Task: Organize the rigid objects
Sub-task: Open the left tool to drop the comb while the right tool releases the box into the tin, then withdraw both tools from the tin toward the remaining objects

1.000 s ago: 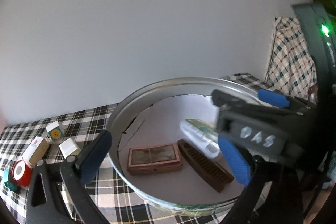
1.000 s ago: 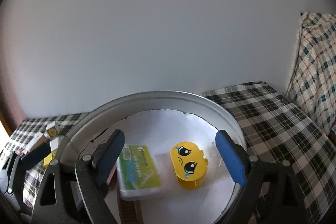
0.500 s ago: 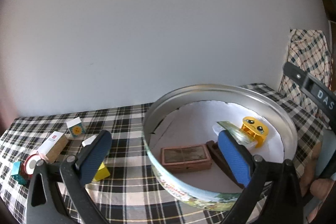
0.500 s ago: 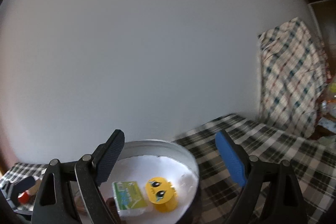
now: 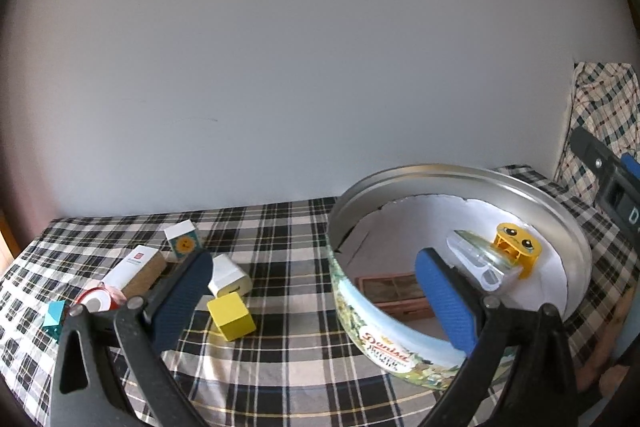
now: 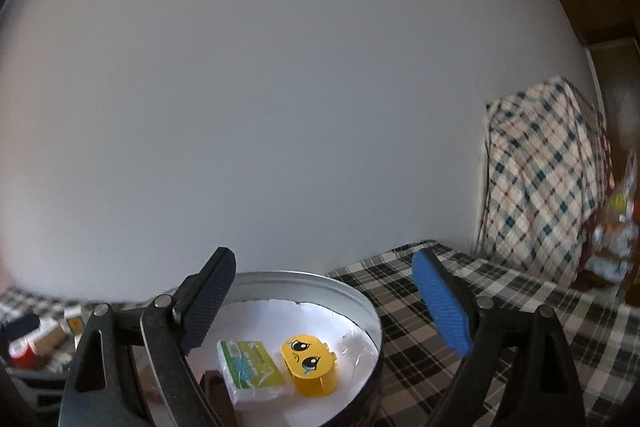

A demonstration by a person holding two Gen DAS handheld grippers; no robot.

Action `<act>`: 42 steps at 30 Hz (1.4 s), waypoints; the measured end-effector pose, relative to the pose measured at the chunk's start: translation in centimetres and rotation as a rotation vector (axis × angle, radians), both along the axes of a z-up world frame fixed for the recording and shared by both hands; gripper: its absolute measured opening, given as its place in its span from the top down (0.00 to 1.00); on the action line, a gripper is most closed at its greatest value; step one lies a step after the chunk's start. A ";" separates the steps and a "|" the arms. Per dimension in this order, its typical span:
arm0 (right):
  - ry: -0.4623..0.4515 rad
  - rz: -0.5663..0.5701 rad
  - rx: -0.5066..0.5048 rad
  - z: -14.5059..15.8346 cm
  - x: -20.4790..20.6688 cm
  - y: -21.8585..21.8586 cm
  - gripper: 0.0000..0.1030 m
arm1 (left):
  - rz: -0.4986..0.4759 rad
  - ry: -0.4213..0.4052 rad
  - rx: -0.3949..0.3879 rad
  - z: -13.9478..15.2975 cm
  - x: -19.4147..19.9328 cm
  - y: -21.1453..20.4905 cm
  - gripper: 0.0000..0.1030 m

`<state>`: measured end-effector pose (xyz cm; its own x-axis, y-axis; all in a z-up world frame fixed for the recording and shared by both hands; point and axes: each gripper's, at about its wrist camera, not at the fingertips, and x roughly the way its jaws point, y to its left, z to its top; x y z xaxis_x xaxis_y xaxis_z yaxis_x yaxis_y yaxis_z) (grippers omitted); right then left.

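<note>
A round cookie tin (image 5: 384,331) stands on the plaid tablecloth; it also shows in the right wrist view (image 6: 360,299). Inside lie a yellow face toy (image 5: 516,251) (image 6: 310,363), a green-labelled clear box (image 6: 250,373) and a brown flat box (image 5: 394,289). Left of the tin lie a yellow cube (image 5: 231,313), a white block (image 5: 228,273), a sun-printed block (image 5: 183,245), a red-and-white box (image 5: 134,269), a red tape roll (image 5: 96,301) and a teal block (image 5: 54,319). My left gripper (image 5: 312,303) is open and empty above the tin's left edge. My right gripper (image 6: 324,311) is open and empty, raised behind the tin.
A white wall stands behind the table. A plaid-covered piece of furniture (image 6: 544,179) stands at the right, with a figurine (image 6: 616,227) beside it. The other gripper's black body (image 5: 608,179) shows at the right edge of the left wrist view.
Both grippers have pulled back and up from the tin. The left view has swung left, bringing the loose blocks into view. The right gripper has left the left view's centre.
</note>
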<state>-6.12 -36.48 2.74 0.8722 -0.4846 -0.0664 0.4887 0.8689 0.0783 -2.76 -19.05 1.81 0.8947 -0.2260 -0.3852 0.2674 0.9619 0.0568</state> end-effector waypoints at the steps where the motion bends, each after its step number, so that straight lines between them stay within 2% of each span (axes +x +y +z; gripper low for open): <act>1: 0.001 0.003 -0.011 0.0 -0.1 0.3 0.11 | 0.000 0.001 0.002 0.0 0.0 0.1 0.00; 4: -0.013 -0.004 -0.022 0.1 -0.8 0.8 0.11 | 0.000 0.004 0.003 0.0 -0.1 0.7 0.00; 11: -0.034 -0.036 0.021 0.0 -1.9 1.1 0.11 | 0.007 0.000 -0.008 0.1 -0.5 2.6 0.00; 20: -0.007 -0.041 -0.011 0.0 -1.2 3.2 0.11 | 0.032 0.018 -0.015 -0.1 -0.2 5.3 0.00; 27: 0.021 0.031 0.015 -0.3 0.2 6.5 0.11 | 0.064 0.022 -0.020 -0.2 0.3 7.9 0.00; 35: 0.036 0.103 -0.006 -0.5 1.5 10.5 0.11 | 0.107 0.036 -0.042 -0.4 1.2 11.1 0.00; 42: 0.054 0.154 0.006 -0.7 2.5 12.7 0.11 | 0.145 0.034 -0.022 -0.4 1.9 13.4 0.00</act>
